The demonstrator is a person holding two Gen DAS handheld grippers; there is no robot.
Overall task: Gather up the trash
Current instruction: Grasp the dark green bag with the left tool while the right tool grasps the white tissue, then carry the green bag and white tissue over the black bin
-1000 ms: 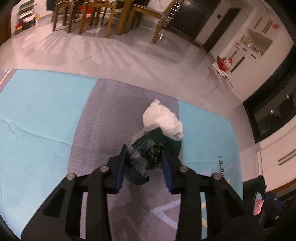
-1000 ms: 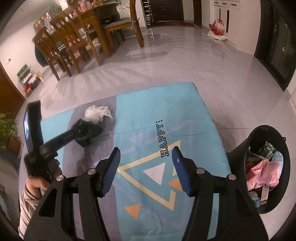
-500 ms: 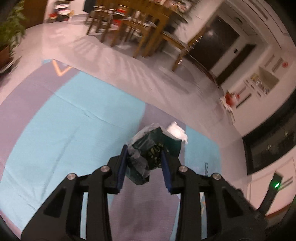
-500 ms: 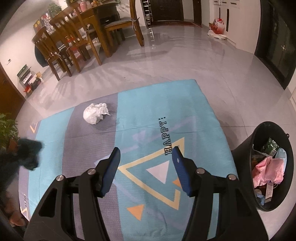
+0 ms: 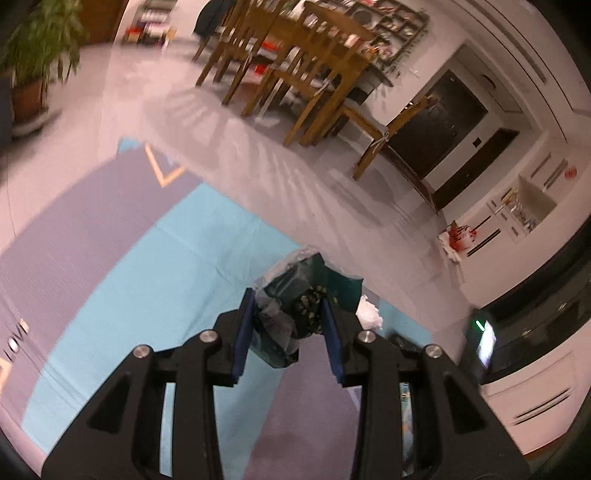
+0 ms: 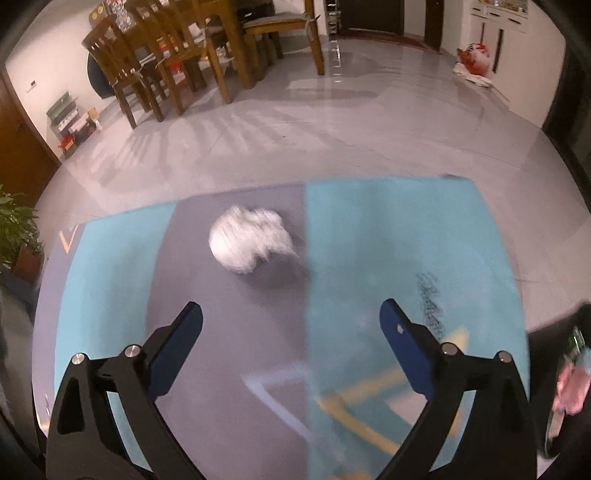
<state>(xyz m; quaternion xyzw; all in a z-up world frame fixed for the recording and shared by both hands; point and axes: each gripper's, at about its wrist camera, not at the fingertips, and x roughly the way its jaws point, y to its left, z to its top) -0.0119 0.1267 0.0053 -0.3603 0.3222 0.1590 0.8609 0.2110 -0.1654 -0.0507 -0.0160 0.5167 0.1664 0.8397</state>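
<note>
Glossy grey tiled floor [image 6: 332,122] is seen, with a teal and grey-purple mat [image 6: 388,236] laid flat on it. A crumpled white paper wad [image 6: 249,243] is lain on the mat's grey band, blurred. Yellow and white triangle outlines and dark lettering are printed on the mat. Wooden dining table and chairs [image 6: 184,55] are stood on the tiles beyond; a potted plant [image 6: 16,236] is set just off the mat's left edge.

— What's around you?
— You've got a glossy grey floor [image 6: 332,122], a teal and grey mat [image 6: 388,240], wooden chairs [image 6: 140,74] round a dining table [image 5: 332,33], and a potted plant [image 5: 33,55].
</note>
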